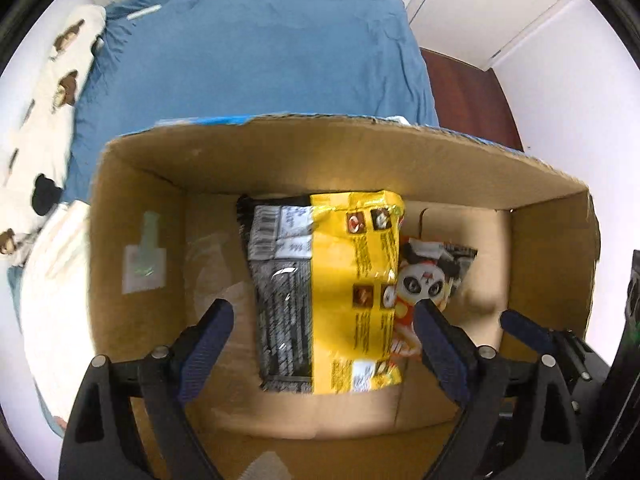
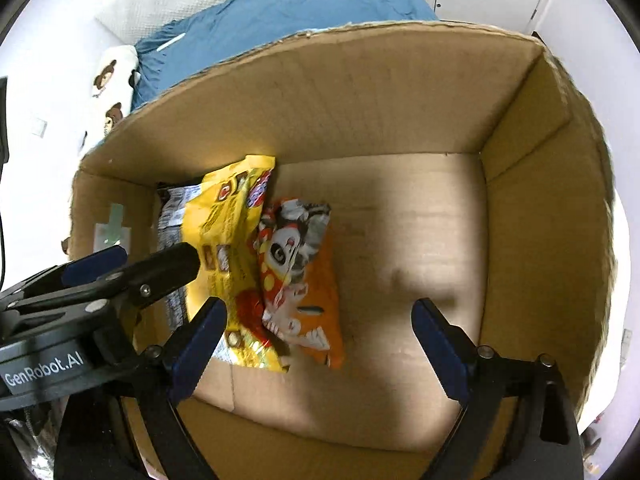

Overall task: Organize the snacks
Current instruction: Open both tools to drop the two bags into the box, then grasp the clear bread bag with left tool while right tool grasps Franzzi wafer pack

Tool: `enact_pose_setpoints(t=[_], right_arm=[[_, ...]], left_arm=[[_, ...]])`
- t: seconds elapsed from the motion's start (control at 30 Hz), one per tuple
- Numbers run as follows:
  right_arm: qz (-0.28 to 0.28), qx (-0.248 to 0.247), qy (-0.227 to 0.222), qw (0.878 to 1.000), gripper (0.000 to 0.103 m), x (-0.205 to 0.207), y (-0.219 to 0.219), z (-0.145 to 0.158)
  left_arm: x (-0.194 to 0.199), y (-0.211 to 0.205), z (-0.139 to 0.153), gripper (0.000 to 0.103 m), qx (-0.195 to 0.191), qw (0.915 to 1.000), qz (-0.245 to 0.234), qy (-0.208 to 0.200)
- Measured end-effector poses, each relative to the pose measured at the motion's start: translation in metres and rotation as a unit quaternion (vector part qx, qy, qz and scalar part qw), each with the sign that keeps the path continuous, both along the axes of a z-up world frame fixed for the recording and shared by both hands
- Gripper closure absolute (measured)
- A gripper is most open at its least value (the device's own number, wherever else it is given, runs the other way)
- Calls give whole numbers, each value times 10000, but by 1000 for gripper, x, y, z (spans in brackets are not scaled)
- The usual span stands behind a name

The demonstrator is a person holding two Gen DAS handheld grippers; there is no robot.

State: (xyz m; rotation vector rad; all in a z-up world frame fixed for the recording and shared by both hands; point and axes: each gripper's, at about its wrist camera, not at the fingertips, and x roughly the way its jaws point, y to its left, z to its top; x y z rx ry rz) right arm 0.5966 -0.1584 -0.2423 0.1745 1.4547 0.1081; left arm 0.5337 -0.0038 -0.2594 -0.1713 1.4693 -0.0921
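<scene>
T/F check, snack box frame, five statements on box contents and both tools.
1. Both tools are open and hold nothing. True: left tool, right tool.
2. The cardboard box is empty. False: three packets lie inside.
3. The yellow packet lies partly over the panda packet. True.
4. The packets fill the box's right half, seen from the right wrist. False: they sit toward the left; the right floor is bare.
5. The box rests beside a blue sheet. True.

A home bedroom; bed under a blue sheet (image 1: pixel 256 64), bear-print quilt (image 1: pixel 44 112) alongside, white closet doors (image 1: pixel 492 4), dark wood floor (image 1: pixel 472 96)
</scene>
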Motion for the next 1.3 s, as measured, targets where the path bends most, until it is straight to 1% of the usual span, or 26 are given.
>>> enact_pose_setpoints(t=[0.1,0.2,0.27,0.3,0.4,0.47,0.57,0.63,0.67,0.77,0.83,0.9,0.93,1.03,1.1,1.2,1.23,1.3], right_arm=[[-30,-33,-147,9999,7,-20,1,13],[-31,-164,-420,9990,8,-38,3,30],[-34,-216,-597,9980,8,-52,7,44],[-38,-226,-699,9973,8,-56,20,55],[-46,-241,-986,9948,8,-76,30,77],[-61,-174,-1148,9932,8,-94,36,91],[-135,-2,-1322,9911,8,-121,34,113],[-164,51,-1421,9897,8,-135,40,119],[-205,98,-1466,9889,8,-149,40,124],[-314,342,-1458,9882,8,-184,42,125],[-420,574,-1320,9887,12,-209,43,115],[-498,724,-1164,9893,25,-230,44,101],[-557,793,-1084,9894,31,-240,43,93],[-810,1077,-742,9881,39,-273,38,61],[-963,1099,-620,9873,39,-287,34,43],[-1276,1210,-328,9839,39,-303,25,16],[-1370,1208,-236,9829,39,-306,23,10],[-1674,1321,-17,9770,38,-310,20,-11]], left_arm=[[-20,4,17,11,188,9993,6,-311],[-40,15,36,11,282,9977,63,-614],[-55,19,51,11,296,9960,94,-836],[-60,20,56,11,304,9954,113,-906],[-82,25,77,11,269,9928,184,-1154],[-92,28,90,11,293,9903,235,-1341],[-115,30,107,11,261,9871,291,-1552],[-134,33,116,11,255,9854,320,-1652],[-146,34,120,11,257,9847,327,-1693],[-183,42,124,11,346,9833,327,-1759],[-210,49,119,11,442,9830,372,-1744],[-240,56,105,11,611,9837,394,-1644],[-250,58,98,11,674,9844,394,-1579],[-284,69,63,11,891,9870,369,-1288],[-302,79,33,11,1034,9892,394,-961],[-319,99,-3,11,1020,9915,602,-544],[-323,104,-11,11,1000,9917,668,-448],[-327,116,-26,11,961,9916,820,-276]])
